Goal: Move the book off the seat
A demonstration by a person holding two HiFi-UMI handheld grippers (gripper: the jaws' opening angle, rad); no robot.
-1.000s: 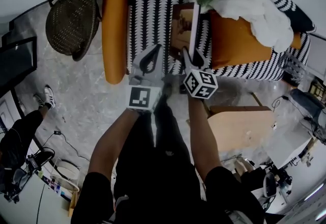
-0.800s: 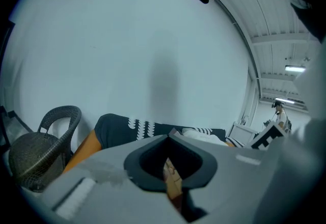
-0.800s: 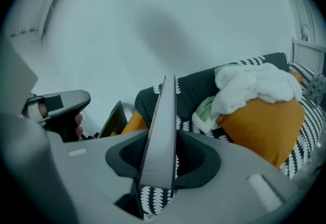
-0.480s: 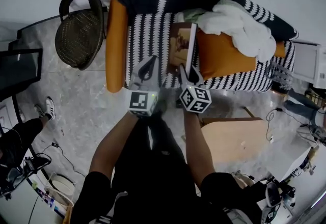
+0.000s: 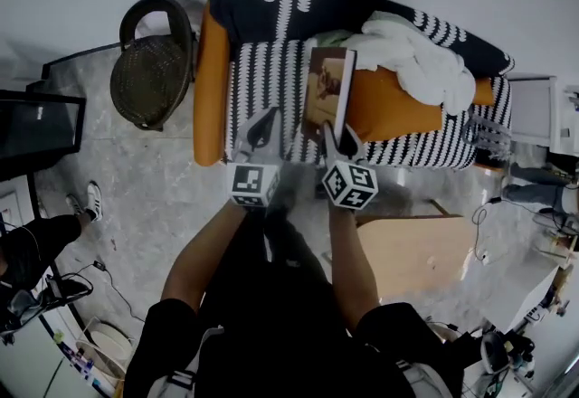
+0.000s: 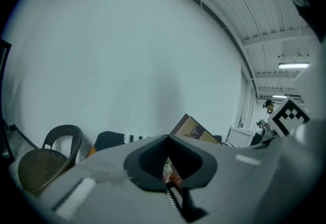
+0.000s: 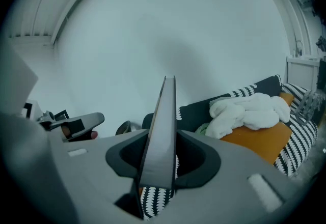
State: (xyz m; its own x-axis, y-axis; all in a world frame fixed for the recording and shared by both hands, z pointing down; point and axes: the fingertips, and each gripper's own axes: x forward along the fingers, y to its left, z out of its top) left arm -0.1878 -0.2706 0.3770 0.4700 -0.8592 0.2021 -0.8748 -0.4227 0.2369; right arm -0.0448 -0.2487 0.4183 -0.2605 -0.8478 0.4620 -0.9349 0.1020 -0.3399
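Above the striped seat (image 5: 267,80) of the sofa, the book (image 5: 327,89) is held upright, its lower edge clamped between the right tongs (image 5: 333,130). The left tongs (image 5: 267,116) appear closed and empty, though the view is dim. The lift is judged in hand. Next, the book must be carried clear of the sofa and set down.

Seat: orange sofa (image 5: 210,89), black-and-white zigzag cover (image 5: 262,80)
Right end: orange cushion (image 5: 389,107), crumpled white blanket (image 5: 425,57) atop
Floor (image 5: 136,179): dark wicker chair (image 5: 149,80) beside sofa's left end
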